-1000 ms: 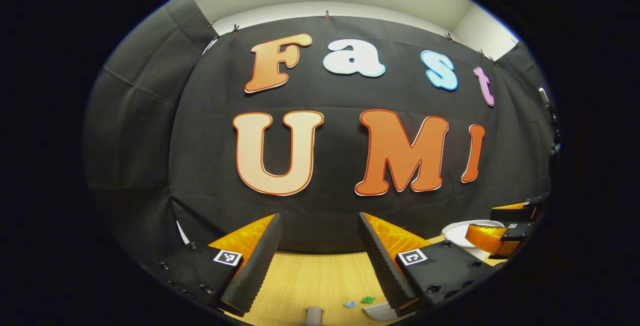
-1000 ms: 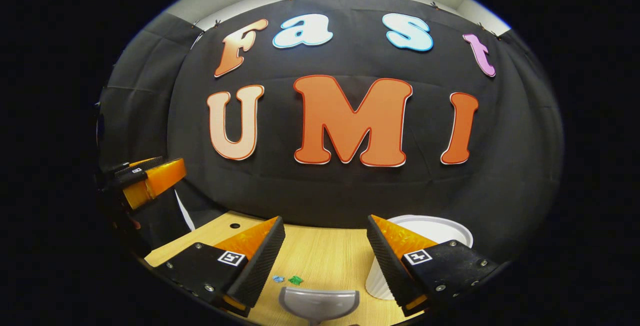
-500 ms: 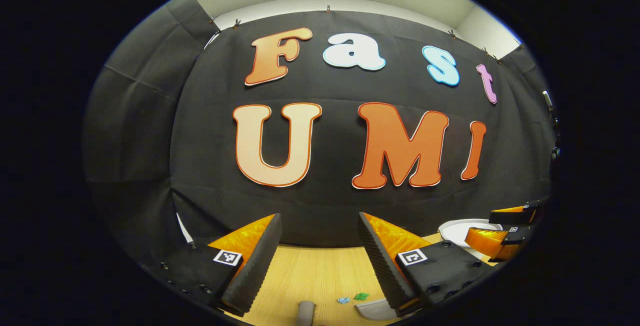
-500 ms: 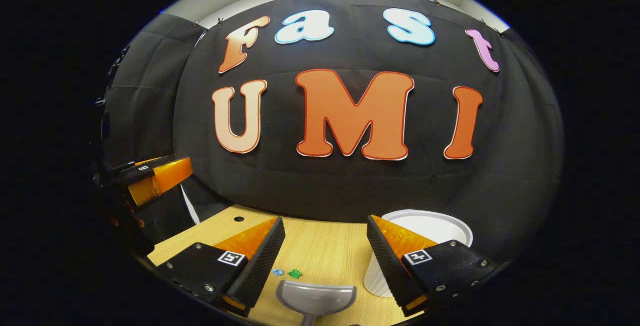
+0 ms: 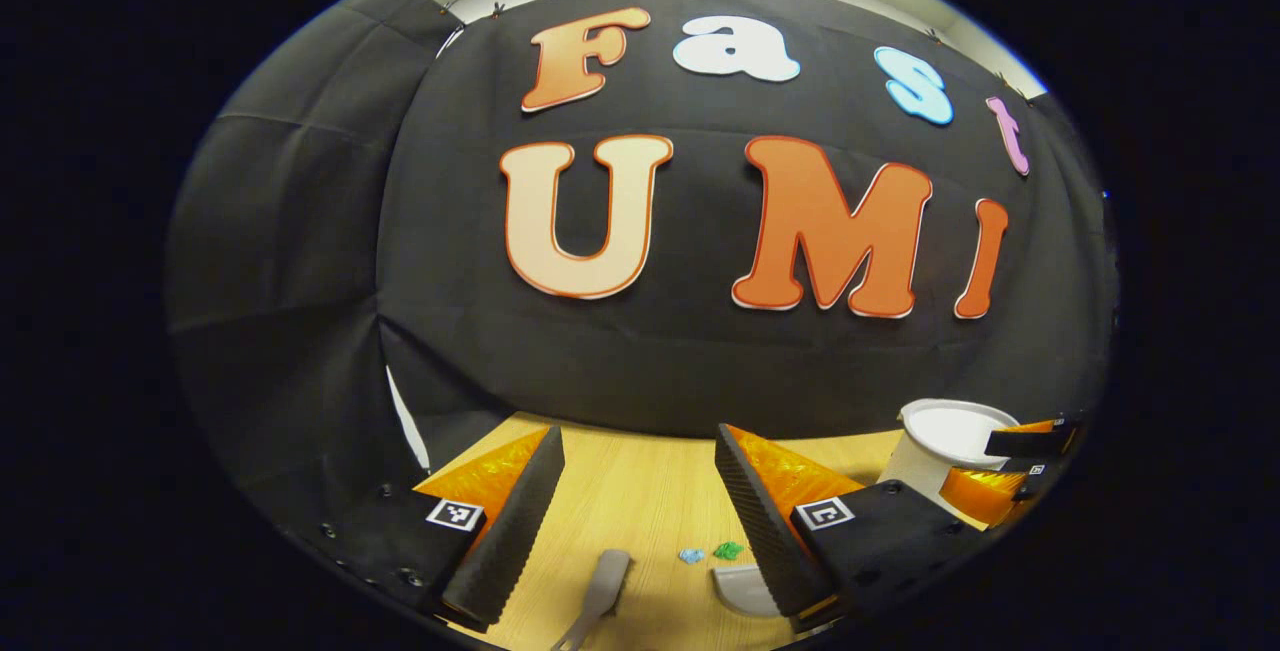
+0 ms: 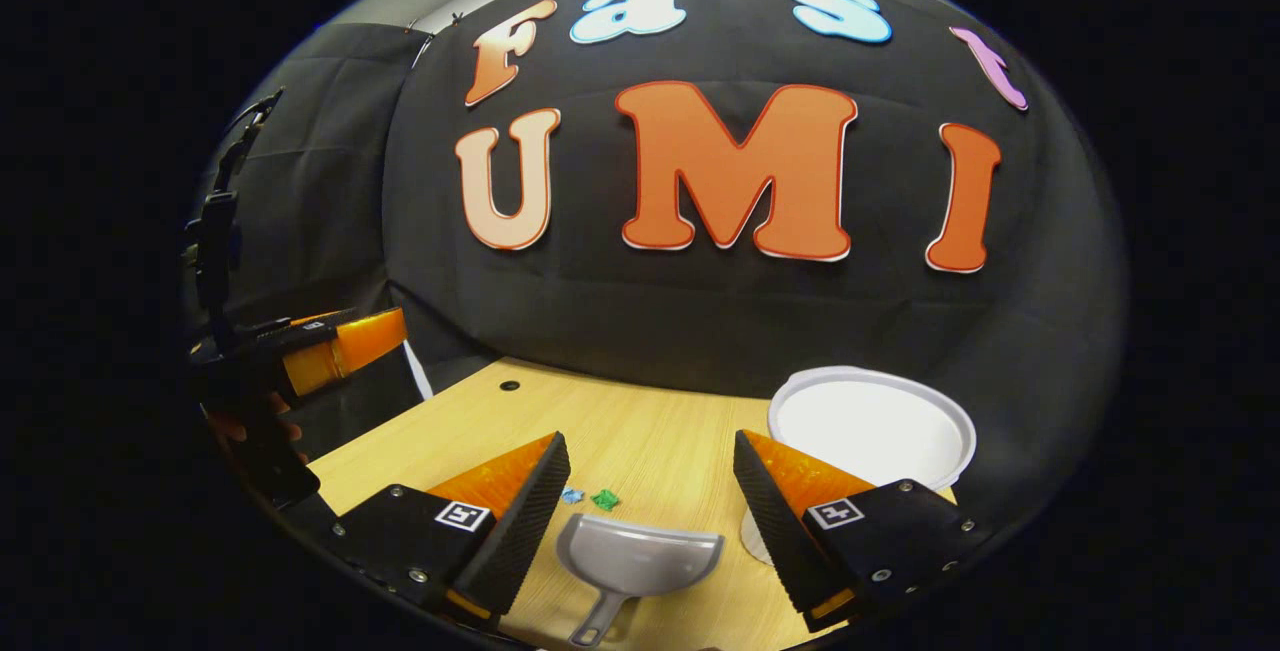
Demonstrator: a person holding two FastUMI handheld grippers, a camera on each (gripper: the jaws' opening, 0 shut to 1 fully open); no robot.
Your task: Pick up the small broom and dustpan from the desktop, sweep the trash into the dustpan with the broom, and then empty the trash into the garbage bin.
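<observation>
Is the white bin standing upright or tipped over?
Upright. In the right gripper view the white bin stands on the wooden desk with its round open rim facing up; its inside looks empty as far as shown.

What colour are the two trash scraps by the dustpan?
One blue, one green: trash scraps beside the grey dustpan, clearest in the right gripper view.

Desktop [image 6: 660, 431]: pale wood grain, matt. Dustpan [image 6: 640, 559]: smooth grey plastic, slight sheen. Bin [image 6: 870, 426]: white ribbed plastic. Broom [image 5: 605, 579]: grey plastic. Wall cloth: matt.

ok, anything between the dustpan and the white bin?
Bare desktop in the right gripper view; the right claw's finger overlaps the gap between dustpan and bin.
</observation>
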